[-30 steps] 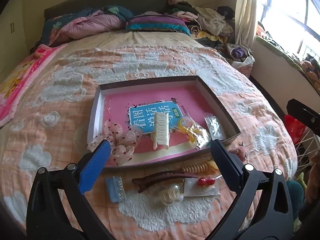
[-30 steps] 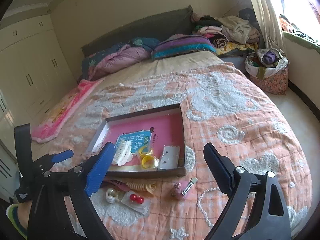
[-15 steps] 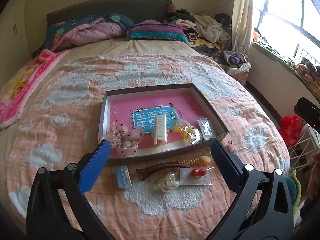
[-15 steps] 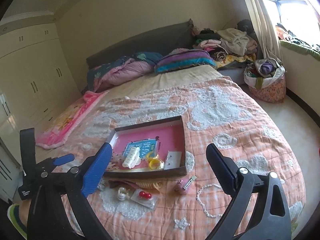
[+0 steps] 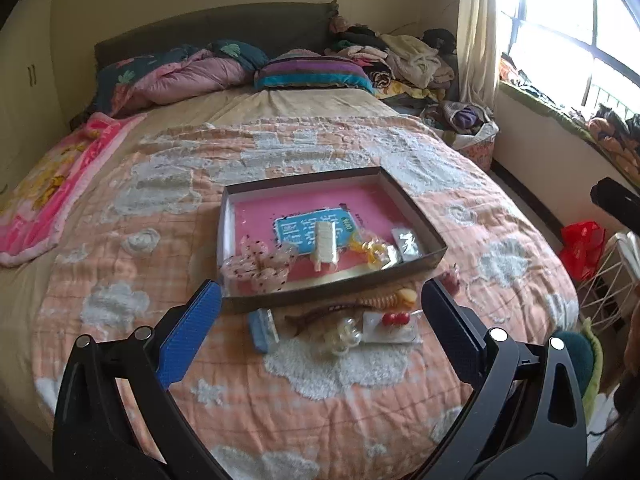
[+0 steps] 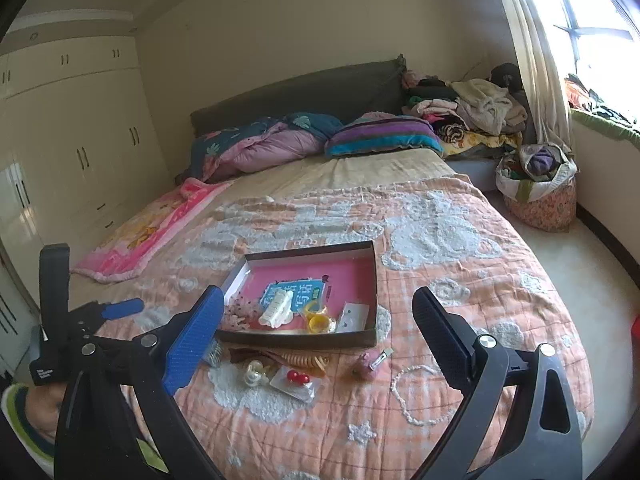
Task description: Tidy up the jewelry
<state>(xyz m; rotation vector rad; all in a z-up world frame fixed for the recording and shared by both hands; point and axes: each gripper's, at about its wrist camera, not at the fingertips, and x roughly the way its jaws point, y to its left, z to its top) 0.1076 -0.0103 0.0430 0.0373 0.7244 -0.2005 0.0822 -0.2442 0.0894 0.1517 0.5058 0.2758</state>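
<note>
Left wrist view: our left gripper (image 5: pixel 320 306) hangs with jaws wide apart, empty, above the bedspread (image 5: pixel 120 280) — the shallow box (image 5: pixel 404 196) of hair accessories ahead, loose clips (image 5: pixel 340 320) before it. Our right gripper (image 6: pixel 318 314) likewise gapes empty — a pearl necklace (image 6: pixel 412 392) rightmost.

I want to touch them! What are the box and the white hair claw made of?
The box looks like thin cardboard: flat, sharply folded grey walls with a matte finish and a pink paper-like floor. The white hair claw inside it looks like hard plastic, cream-coloured and smooth, with moulded teeth. I can't be sure of either from the pictures alone.
</note>
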